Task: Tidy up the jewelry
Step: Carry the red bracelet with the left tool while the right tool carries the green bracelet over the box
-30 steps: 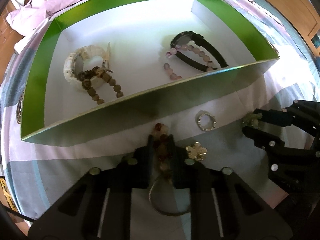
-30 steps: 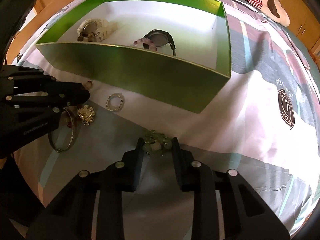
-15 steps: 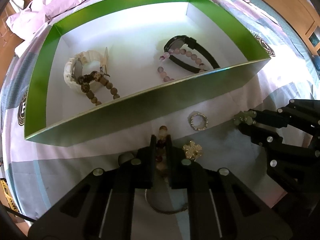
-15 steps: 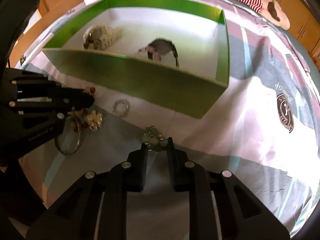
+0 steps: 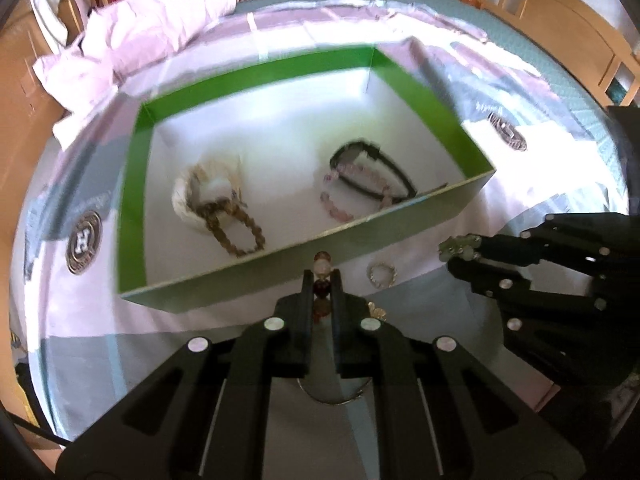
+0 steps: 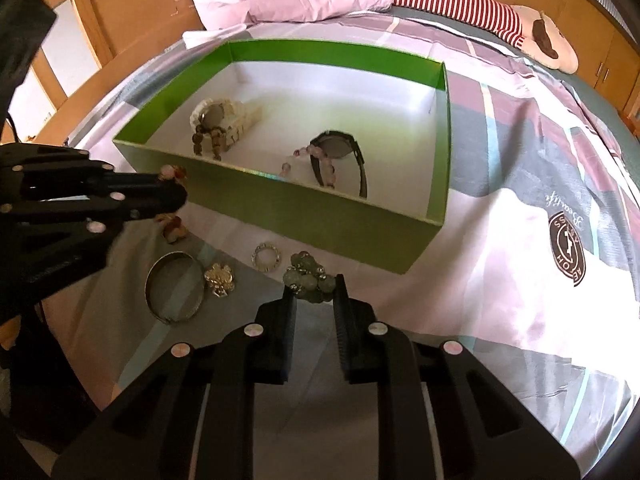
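Currently a reddish bead bracelet is pinched by the left gripper just before the green box. A green bead bracelet is clamped in the right gripper. A bangle, a ring and a gold brooch are left on the bedsheet; two watches are kept inside the box.

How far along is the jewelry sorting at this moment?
Partway. Two watches and two bead bracelets lie in the green box. The left gripper and right gripper each hold beads. Bangle, ring and brooch remain outside.
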Available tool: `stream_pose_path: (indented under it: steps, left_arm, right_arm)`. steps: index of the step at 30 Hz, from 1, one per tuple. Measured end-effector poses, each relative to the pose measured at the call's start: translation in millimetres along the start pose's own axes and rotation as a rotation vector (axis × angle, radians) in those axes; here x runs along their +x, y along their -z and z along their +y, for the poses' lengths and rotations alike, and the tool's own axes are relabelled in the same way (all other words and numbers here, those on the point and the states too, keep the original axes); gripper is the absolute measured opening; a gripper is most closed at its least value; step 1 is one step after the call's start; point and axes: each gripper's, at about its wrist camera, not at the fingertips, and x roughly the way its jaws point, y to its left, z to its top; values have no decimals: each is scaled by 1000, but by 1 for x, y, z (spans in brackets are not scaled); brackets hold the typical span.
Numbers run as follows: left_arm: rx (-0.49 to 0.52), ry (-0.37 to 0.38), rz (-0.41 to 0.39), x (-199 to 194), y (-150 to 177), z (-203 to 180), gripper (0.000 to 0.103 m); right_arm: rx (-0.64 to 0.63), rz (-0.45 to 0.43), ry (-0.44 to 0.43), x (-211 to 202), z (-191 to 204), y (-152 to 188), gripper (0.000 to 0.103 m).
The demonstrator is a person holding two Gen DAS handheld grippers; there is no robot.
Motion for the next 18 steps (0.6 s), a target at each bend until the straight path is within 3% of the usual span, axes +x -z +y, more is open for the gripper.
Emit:
stream_pose_path:
  steps: [9,18]
  left_arm:
    - [-21,57,-129,-47,-7,9,8]
    - [-151,36,-200,-74,-16,55,8]
  right_arm:
    - [77,-184,-94,-47,-21,-15,18]
    - [111,-255,-109,-53,-18,-32,18]
